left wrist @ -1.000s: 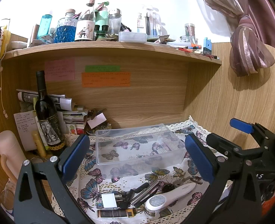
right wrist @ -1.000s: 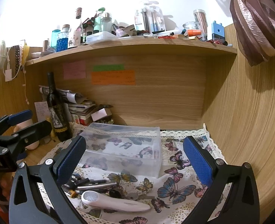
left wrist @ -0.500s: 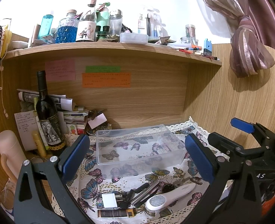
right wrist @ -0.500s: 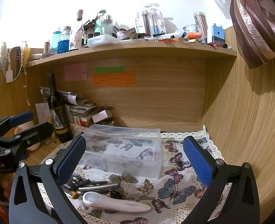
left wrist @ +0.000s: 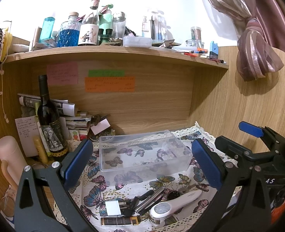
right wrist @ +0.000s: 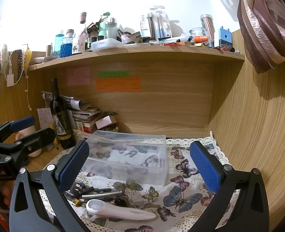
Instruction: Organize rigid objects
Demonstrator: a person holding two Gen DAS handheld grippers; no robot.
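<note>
- wine bottle (left wrist: 49,119) upright, left, against stacked papers (left wrist: 72,116)
- sticky notes (left wrist: 109,84) on back panel
- bottles (left wrist: 80,31) crowd the shelf
- tied curtain (left wrist: 256,58), right

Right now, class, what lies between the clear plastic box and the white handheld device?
In the right wrist view, bare butterfly cloth separates the clear plastic box from the white handheld device, with keys beside the device.
</note>
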